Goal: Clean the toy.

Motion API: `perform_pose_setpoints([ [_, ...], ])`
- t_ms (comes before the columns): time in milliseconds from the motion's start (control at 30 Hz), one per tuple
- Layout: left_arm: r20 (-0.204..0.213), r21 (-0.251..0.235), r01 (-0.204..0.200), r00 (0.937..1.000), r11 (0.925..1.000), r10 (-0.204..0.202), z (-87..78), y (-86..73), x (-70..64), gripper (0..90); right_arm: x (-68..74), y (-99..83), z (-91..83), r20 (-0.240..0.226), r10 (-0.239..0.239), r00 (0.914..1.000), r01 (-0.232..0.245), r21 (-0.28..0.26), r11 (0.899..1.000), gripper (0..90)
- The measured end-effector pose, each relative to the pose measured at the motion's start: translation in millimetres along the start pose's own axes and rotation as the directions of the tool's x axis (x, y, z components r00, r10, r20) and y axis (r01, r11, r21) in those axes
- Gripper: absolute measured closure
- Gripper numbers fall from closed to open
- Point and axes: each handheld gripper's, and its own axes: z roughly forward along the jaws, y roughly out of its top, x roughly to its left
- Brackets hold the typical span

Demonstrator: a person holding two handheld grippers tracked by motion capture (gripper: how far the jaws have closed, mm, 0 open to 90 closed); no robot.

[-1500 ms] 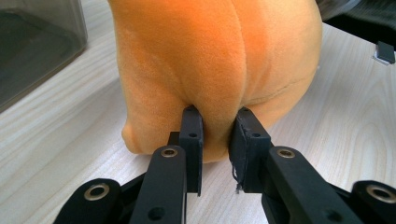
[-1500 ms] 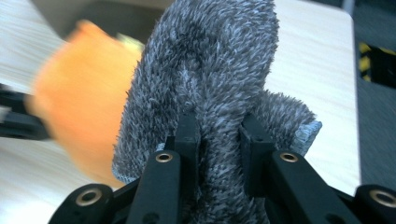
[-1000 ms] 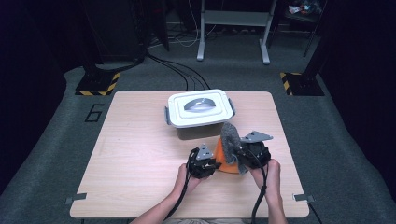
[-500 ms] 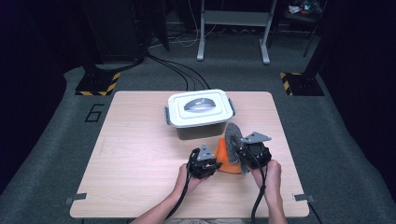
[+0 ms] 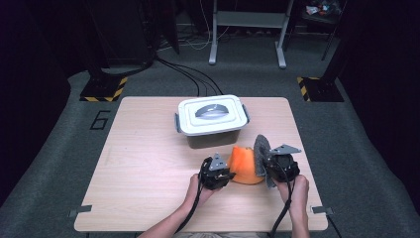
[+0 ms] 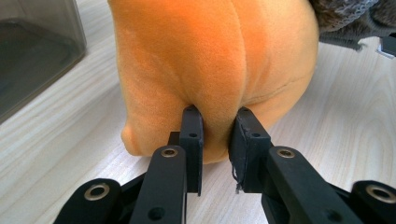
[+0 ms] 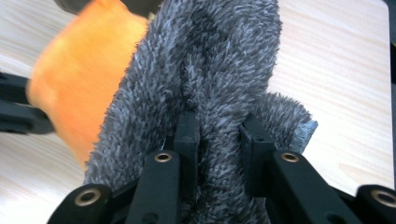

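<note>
Overhead forward-down; gripper views close on cloths (image 5: 246, 165)

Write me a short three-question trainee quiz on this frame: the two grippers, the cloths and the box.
1. True or false: the left gripper is shut on the orange cloth.
2. What does the right gripper pinch? A) the box handle B) the grey cloth C) a cable
3. Fill in: the lid of the box is ____ (on/off).

Key
1. True: its jaws squeeze a fold of it low down.
2. B: the shaggy fabric bulges between and around the jaws.
3. On: the white lid covers the box in the high view.
</note>
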Motion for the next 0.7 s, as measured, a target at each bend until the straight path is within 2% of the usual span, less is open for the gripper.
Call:
perform_pose_setpoints([
  [33,0.002,0.0,0.001,1.0,1.0,-0.001,0.2,0.1,-0.1,75.7,-2.0,-2.6,1.4,0.013,0.015,0.9998,-0.015,0.014,1.0,72.1],
  [233,0.001,0.003,0.0,1.0,1.0,0.0,0.1,0.4,-0.1,75.7,-12.7,-15.4,12.4,0.026,0.044,0.9987,-0.045,0.059,0.997,72.1],
  [400,-0.001,0.004,-0.001,1.0,1.0,0.001,0.2,0.5,-0.1,75.7,-18.3,-23.7,22.2,0.025,0.066,0.9975,-0.069,0.099,0.993,72.0],
  [500,0.0,0.004,0.0,1.0,1.0,0.0,0.3,0.4,-0.1,75.7,-22.1,-30.0,31.7,0.026,0.071,0.9971,-0.074,0.131,0.989,72.0],
  [533,0.0,0.004,0.0,1.0,1.0,0.0,0.2,0.4,0.0,75.7,-21.8,-32.1,34.8,0.027,0.088,0.9958,-0.091,0.147,0.985,71.9],
  [700,0.0,0.004,0.003,1.0,1.0,-0.003,0.1,-0.1,0.3,75.7,-24.0,-43.4,52.7,0.015,0.096,0.9952,-0.097,0.187,0.978,71.8],
])
